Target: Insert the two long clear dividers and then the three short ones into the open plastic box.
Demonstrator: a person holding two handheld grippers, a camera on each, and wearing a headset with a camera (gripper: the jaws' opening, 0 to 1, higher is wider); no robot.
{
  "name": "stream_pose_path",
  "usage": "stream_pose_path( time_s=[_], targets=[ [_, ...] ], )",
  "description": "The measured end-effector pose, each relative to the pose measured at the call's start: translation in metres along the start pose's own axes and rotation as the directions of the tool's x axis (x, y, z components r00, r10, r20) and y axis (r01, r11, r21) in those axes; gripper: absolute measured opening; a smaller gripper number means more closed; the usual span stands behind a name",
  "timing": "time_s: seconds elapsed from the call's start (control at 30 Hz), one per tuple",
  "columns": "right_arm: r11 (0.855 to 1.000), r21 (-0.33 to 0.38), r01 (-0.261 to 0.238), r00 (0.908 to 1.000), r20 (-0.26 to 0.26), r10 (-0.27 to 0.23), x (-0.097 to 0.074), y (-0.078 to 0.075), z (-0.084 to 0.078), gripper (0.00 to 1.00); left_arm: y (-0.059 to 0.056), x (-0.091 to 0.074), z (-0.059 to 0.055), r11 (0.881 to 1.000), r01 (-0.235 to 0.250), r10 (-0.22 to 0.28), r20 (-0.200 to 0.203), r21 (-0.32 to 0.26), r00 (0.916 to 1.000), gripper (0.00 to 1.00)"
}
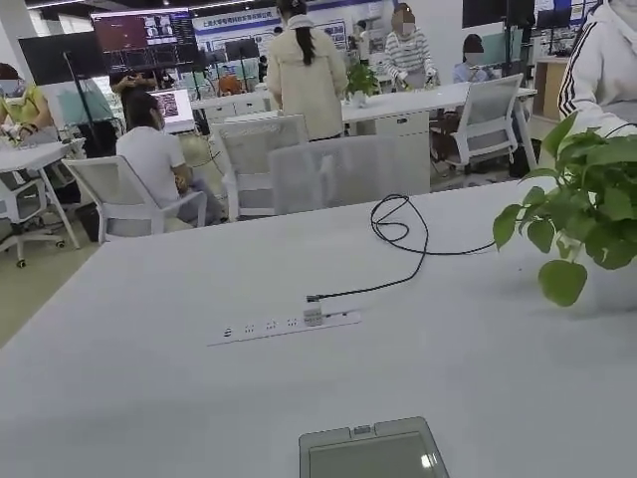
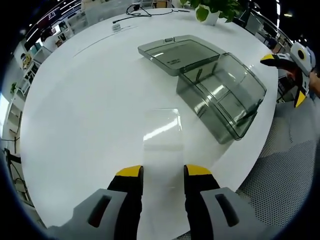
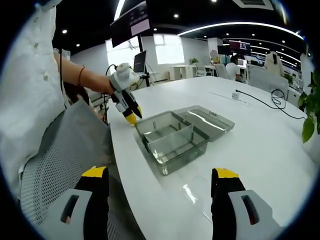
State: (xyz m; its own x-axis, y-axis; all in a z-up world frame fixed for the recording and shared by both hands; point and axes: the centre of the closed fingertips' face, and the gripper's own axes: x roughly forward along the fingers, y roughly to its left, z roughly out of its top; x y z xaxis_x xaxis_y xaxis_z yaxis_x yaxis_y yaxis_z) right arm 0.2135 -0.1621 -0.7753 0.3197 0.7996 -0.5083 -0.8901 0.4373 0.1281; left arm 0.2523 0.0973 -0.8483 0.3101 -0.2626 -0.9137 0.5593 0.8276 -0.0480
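- At the far left of the left gripper view, a white power strip [image 2: 116, 27] lies on the white table [image 2: 75, 115]. A black cable [image 2: 140, 11] is looped just behind it.
- At bottom centre, the left gripper [image 2: 163, 172] points along the tabletop. Its yellow-tipped jaws stand a narrow gap apart, bare table shows between them, and nothing is plainly clamped.
- Just ahead of those jaws, a clear divider [image 2: 161, 129] lies flat on the table, outside the box.
- To the right of the divider, the open plastic box [image 2: 222, 97] sits near the table edge. Its lid [image 2: 172, 52] is folded back flat on the table on the far side. Clear walls show inside the box, but I cannot tell how many dividers are seated.
- Beyond the lid, toward the upper right, stands a potted plant [image 2: 215, 7].
- At the far right, the right gripper [image 2: 284, 78] hangs off the table's edge beside the box. Its jaws are spread wide and hold nothing.
- In the right gripper view, a grey mesh chair [image 3: 65, 145] lies low on the left, below a person's hand [image 3: 102, 85] holding the left gripper. The box is at centre.
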Motion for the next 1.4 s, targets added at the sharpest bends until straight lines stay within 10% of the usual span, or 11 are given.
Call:
stream_pose_path(
  time_s=[0.8, 1.17, 1.4],
  targets=[
    [1.0, -0.004, 0.0, 0.9996, -0.026, 0.0, -0.001, 0.008, 0.014, 0.86, -0.007, -0.035, 0.013, 0.985, 0.084, -0.055, 0.182, -0.153, 0.9817, 0.3],
    [0.995, 0.104, 0.003, 0.999, 0.045, -0.007, 0.008, 0.017, 0.056, 0.82, -0.034, -0.066, 0.05, 0.965, 0.194, -0.119, 0.362, -0.178, 0.9245, 0.3],
    [0.962, 0.274, 0.007, 0.9939, 0.104, -0.037, 0.026, 0.021, 0.097, 0.7, -0.057, -0.076, 0.066, 0.945, 0.275, -0.176, 0.437, -0.175, 0.8822, 0.3]
  ],
)
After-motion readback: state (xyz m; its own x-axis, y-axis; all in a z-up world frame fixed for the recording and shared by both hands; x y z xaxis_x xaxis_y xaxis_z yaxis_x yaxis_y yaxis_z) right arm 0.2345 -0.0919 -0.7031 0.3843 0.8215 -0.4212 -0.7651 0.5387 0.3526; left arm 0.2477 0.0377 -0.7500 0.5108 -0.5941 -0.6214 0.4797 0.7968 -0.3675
